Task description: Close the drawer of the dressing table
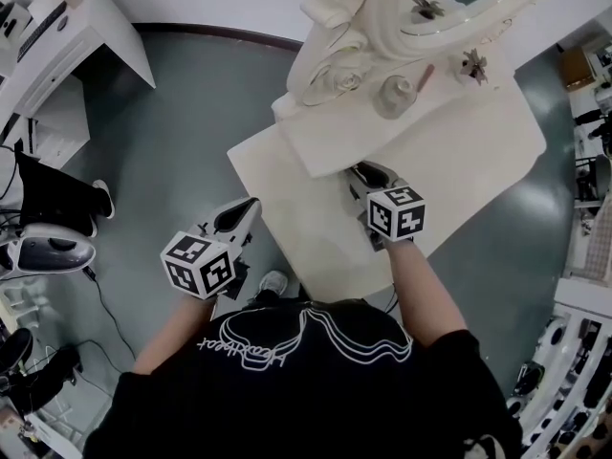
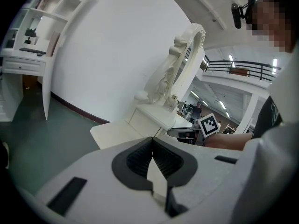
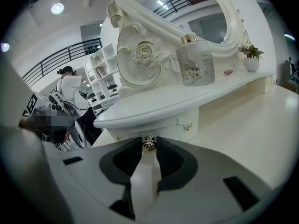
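The white dressing table (image 1: 478, 161) carries a raised shelf (image 3: 187, 101) under its carved mirror (image 3: 154, 50). A small drawer front (image 3: 135, 130) with a golden knob (image 3: 149, 143) sits below that shelf. My right gripper (image 3: 149, 143) is shut on this knob, one pad on each side of it. In the head view the right gripper (image 1: 368, 174) reaches under the shelf's front edge, which hides how far out the drawer stands. My left gripper (image 1: 247, 208) hangs off the table's left side, shut and holding nothing (image 2: 152, 141).
A clear bottle (image 3: 196, 59) and a small potted plant (image 3: 251, 62) stand on the shelf. A second knob (image 3: 187, 126) sits to the right. White desk (image 1: 57, 36) and cabled equipment (image 1: 48, 247) stand on the floor at left. A person (image 3: 70, 92) stands far behind.
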### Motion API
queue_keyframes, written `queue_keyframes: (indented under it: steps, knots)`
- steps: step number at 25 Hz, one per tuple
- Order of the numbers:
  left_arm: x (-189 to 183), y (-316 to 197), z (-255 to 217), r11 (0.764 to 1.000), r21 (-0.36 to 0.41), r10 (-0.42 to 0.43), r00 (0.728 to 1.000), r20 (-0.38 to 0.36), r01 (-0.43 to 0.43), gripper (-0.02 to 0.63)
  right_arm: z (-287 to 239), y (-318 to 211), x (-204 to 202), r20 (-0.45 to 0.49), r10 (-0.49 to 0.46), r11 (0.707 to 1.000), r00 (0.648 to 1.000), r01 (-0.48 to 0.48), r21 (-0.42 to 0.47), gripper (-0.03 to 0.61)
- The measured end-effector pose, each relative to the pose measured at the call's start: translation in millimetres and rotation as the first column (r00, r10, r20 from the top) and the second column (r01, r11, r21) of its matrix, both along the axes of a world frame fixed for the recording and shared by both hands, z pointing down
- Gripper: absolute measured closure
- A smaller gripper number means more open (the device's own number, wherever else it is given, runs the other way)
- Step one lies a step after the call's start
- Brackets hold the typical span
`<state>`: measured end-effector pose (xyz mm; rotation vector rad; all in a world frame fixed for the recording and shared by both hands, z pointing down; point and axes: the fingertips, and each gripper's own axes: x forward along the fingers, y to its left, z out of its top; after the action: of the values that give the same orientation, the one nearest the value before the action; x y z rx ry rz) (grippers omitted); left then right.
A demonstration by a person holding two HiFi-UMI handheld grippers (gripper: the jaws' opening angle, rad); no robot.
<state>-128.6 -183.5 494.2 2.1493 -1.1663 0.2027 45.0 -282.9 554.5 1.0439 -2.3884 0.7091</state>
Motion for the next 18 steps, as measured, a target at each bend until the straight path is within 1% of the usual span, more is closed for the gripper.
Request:
queue_keyframes:
  steps: [8,16,18]
  knots:
    - [-4.7,1.4,2.5,1.000,-0.002,-0.015,1.000,-0.009,0.015,0.611,0.3,-3.6,-2.3,-0.007,-0.002,1.000,1.000,0.002,-0.004,0.480]
    - [-1.1,1.9,-0.2,1.000,0.000,-0.002,1.000,-0.013,0.002,0.611,-2.1,-3.7,-1.6,-0.004,0.003,1.000,1.000,-0.003,0.000,0.476]
    - [1.0,2.8,-1.8,1.000,0.001,0.007,1.000,-0.015,-0.007,0.611,-5.7,-2.5,-1.4,0.000,0.008,1.000,1.000,-0.008,0.010,0.446]
